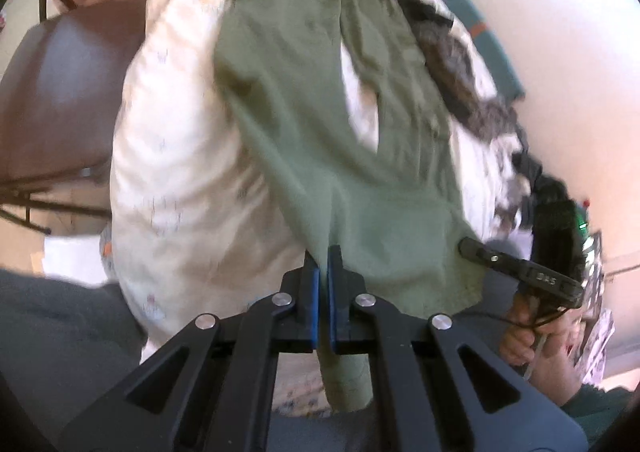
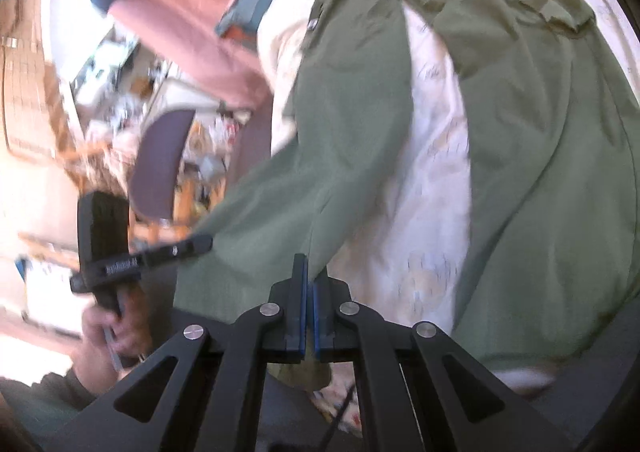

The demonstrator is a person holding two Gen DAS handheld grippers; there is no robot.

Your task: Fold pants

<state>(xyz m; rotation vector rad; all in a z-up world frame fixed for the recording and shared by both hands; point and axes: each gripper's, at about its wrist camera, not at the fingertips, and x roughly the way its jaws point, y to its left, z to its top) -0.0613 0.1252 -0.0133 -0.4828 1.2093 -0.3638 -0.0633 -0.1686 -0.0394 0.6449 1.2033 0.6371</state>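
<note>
Olive woven pants (image 1: 304,124) hang creased, pinched by left gripper (image 1: 323,252) and right gripper (image 2: 309,272).

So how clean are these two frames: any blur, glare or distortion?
Left wrist view: pants soft with motion blur, wall at right washed out, fisheye bending the edges. Right wrist view: room clutter on the left badly smeared, pants sharper, dark vignette in the corners.

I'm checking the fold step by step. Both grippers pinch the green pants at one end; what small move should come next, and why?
Probably carry the pinched end forward over the legs. The left gripper and right gripper are both shut on the green pants, whose legs still lie spread apart on the white bedding.
</note>
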